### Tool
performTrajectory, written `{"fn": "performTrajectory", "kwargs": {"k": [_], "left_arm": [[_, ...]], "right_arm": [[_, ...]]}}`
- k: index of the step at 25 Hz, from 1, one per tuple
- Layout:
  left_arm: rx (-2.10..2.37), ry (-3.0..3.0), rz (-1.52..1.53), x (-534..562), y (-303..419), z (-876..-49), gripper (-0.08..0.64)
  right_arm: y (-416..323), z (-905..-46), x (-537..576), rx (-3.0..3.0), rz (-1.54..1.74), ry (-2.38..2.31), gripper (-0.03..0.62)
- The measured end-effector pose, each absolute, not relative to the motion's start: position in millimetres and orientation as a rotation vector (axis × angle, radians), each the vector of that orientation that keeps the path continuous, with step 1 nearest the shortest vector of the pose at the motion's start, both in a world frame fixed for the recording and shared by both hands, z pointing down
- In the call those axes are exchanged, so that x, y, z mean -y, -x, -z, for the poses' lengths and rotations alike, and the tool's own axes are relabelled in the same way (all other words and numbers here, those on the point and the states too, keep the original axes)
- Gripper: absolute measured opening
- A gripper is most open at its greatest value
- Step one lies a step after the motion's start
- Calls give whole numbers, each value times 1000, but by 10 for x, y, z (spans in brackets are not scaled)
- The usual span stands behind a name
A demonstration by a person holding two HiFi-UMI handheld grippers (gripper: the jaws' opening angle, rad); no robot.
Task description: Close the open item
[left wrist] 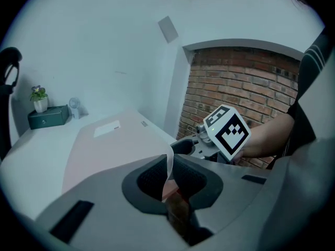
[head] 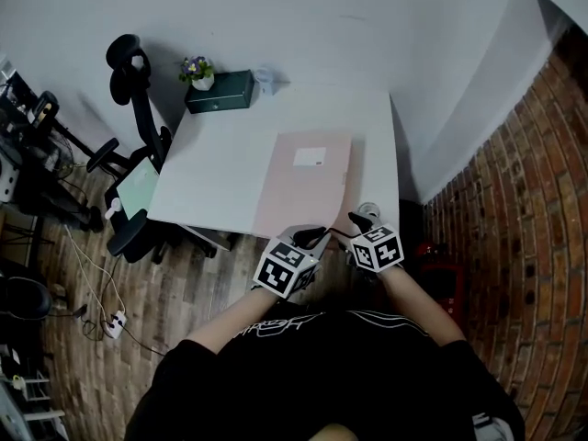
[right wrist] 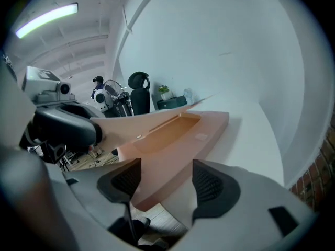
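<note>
Just past the person's black shirt [head: 312, 375], the left gripper [head: 311, 238] pinches the raised cover [left wrist: 168, 163] of the pink file case [head: 308, 186]. The case lies lengthwise from the white table's [head: 220, 173] near edge toward its far edge. The right gripper's [head: 365, 216] jaws stand wide apart around the case's near corner.

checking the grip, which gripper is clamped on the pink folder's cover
The left gripper: its jaws pinch the thin cover edge of the pink flat folder. The right gripper has jaws apart around the folder's corner.
</note>
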State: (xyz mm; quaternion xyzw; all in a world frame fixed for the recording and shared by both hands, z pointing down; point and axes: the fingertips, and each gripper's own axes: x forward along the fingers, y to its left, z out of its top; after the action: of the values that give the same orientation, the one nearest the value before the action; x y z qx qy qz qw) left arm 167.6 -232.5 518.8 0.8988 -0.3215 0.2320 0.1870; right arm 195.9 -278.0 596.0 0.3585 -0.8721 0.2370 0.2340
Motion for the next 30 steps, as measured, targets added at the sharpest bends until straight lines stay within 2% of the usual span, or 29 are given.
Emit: {"fn": "performTrajectory", "kwargs": {"k": [10, 16, 21, 27, 30], "left_arm": [[835, -2493, -842, 2261, -1871, -5695, 74], [825, -2484, -911, 2202, -1910, -5872, 112], [792, -2452, -818, 2158, -1958, -5892, 130], [780, -2435, -677, 2085, -1894, -5745, 214], [780, -2476, -614, 2050, -1834, -5539, 219]], "right_arm": [[-2512, -5899, 2768, 2338, -649, -1155, 302], [-2621, -5816, 2644, 2346, -678, -1183, 301], [-2663, -5666, 2477, 2401, -705, -1176, 302], [-2648, -5310, 2276, 2510, -721, -1168, 308], [-2571, -5105, 2137, 2586, -779, -1129, 277]]}}
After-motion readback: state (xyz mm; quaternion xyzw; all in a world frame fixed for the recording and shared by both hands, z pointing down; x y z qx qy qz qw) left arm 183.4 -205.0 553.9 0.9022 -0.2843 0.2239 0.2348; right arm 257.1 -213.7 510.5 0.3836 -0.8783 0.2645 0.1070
